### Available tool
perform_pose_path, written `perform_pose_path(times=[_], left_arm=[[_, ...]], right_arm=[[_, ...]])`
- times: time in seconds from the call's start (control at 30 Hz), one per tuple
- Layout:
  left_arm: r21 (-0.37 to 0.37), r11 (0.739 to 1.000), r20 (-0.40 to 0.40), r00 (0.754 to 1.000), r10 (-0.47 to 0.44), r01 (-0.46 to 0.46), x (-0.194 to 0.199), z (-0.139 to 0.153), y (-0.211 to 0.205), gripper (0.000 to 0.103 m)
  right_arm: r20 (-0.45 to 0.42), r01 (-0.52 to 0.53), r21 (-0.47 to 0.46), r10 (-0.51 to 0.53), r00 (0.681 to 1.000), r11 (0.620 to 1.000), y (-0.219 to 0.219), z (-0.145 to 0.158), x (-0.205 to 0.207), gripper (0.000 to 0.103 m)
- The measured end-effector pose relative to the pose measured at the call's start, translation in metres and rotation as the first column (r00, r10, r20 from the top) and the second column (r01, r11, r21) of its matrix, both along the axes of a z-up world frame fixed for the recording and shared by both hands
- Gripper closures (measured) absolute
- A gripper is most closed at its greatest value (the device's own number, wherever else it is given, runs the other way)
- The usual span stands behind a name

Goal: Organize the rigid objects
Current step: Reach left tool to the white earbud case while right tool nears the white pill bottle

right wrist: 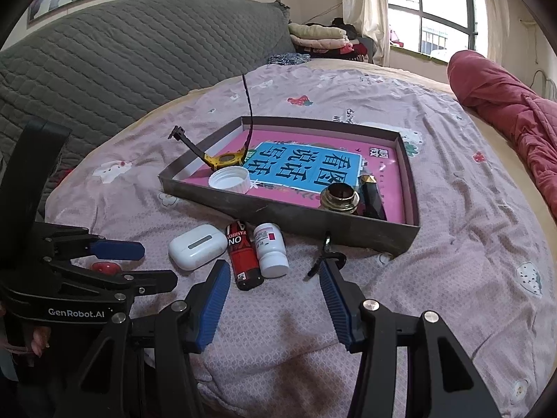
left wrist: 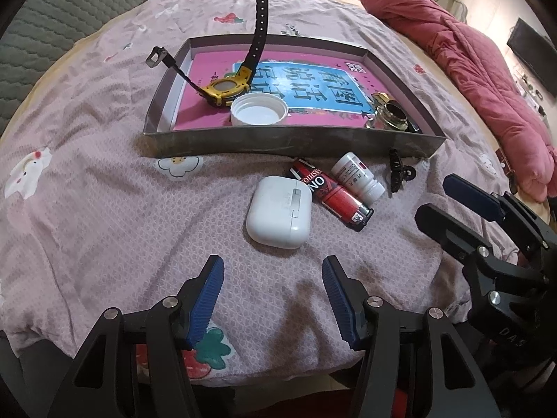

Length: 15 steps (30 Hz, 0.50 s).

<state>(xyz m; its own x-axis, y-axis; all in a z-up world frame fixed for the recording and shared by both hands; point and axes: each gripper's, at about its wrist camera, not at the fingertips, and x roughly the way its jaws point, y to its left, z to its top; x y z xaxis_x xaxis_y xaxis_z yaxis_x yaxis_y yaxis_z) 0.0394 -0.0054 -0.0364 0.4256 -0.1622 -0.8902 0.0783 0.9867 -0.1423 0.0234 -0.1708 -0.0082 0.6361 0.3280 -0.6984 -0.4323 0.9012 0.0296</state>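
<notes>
A shallow grey box (left wrist: 278, 142) (right wrist: 289, 214) lined with a pink and blue book lies on the bed. In it are a yellow watch (left wrist: 226, 88) (right wrist: 226, 160), a white lid (left wrist: 259, 108) (right wrist: 229, 180) and a brass ink pot (left wrist: 391, 115) (right wrist: 340, 198). In front lie a white earbud case (left wrist: 278, 216) (right wrist: 197, 246), a red lighter (left wrist: 330, 195) (right wrist: 243, 257), a white pill bottle (left wrist: 358, 177) (right wrist: 271, 250) and a black hair clip (left wrist: 397, 170) (right wrist: 323, 254). My left gripper (left wrist: 273, 299) is open and empty, just short of the case. My right gripper (right wrist: 275, 299) is open and empty, near the bottle and clip.
The bed has a pink patterned sheet (left wrist: 104, 191). A red quilt (left wrist: 470, 69) (right wrist: 504, 104) lies along the right. A grey padded headboard (right wrist: 122, 52) stands at the left. The right gripper shows in the left wrist view (left wrist: 463, 216), and the left gripper in the right wrist view (right wrist: 139, 261).
</notes>
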Motion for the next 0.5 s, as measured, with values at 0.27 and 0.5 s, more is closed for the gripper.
perform_pose_path(times=[0.27, 0.5], left_arm=[[0.003, 1.0, -0.001, 1.0, 0.003, -0.003, 0.003, -0.002, -0.001, 0.043], [0.002, 1.0, -0.006, 1.0, 0.014, -0.014, 0.009, -0.006, -0.001, 0.043]], right_arm=[[0.0, -0.027, -0.005, 0.027, 1.0, 1.0, 0.008, -0.004, 0.003, 0.05], [-0.002, -0.034, 0.0, 0.034, 0.999, 0.999, 0.012, -0.008, 0.01, 0.05]])
